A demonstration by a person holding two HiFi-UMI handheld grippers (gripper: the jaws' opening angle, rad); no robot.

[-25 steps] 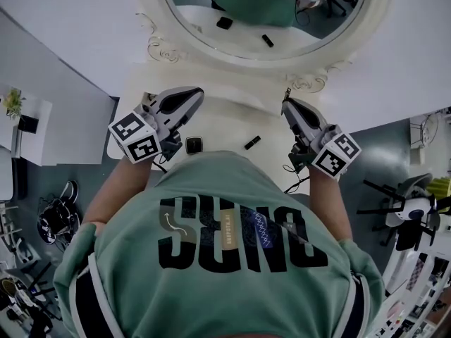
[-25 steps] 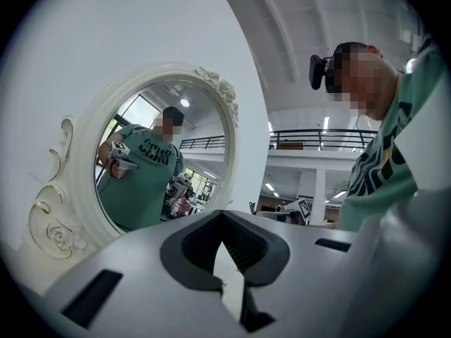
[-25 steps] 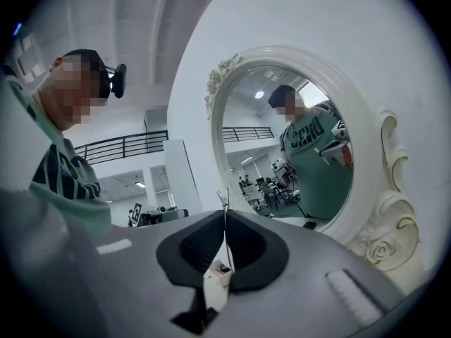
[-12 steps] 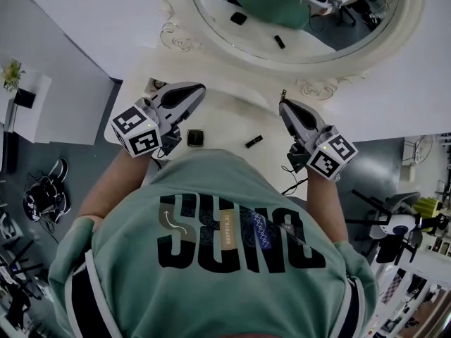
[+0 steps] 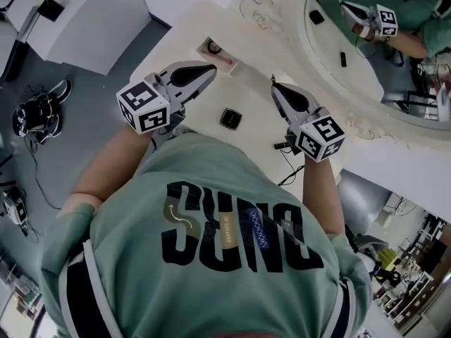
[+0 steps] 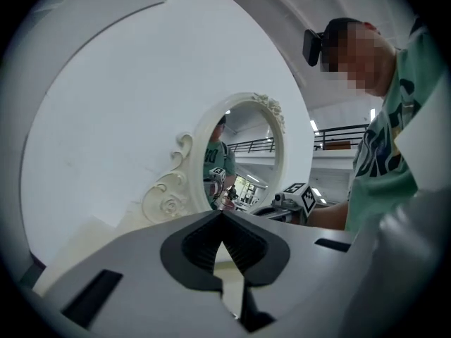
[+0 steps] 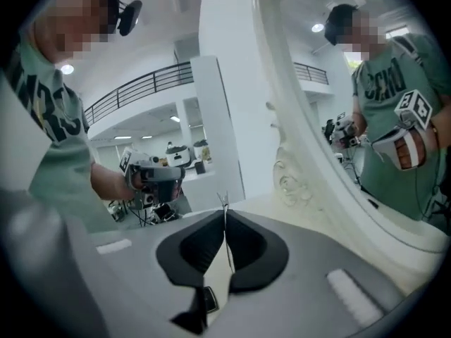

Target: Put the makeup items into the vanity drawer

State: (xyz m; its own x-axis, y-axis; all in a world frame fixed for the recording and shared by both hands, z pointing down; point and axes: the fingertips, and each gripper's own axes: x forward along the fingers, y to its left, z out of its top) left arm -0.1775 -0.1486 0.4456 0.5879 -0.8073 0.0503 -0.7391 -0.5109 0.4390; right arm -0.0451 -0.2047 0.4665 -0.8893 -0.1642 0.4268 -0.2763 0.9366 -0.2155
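Observation:
A black square compact [image 5: 230,118] lies on the cream vanity top [image 5: 257,118] between my two grippers. A small black tube [image 5: 282,145] rests close under my right gripper. A pink-edged flat case [image 5: 218,53] lies at the far left part of the top. My left gripper [image 5: 213,67] hovers over the top, shut and empty, its tips meeting [image 6: 223,212]. My right gripper [image 5: 273,85] is likewise shut on nothing [image 7: 225,206]; the compact [image 7: 210,299] shows below its jaws. The person's torso hides the vanity's front, and no drawer shows.
An oval mirror [image 5: 380,41] in an ornate cream frame stands behind the top and reflects the person and grippers. A white cabinet [image 5: 77,20] and shoes [image 5: 39,111] are on the grey floor to the left. Cables hang off the right front edge [image 5: 289,176].
The head view has swung, so the vanity now runs diagonally and the pink-edged case has come into sight. Both grippers stay shut above the top, about where they were.

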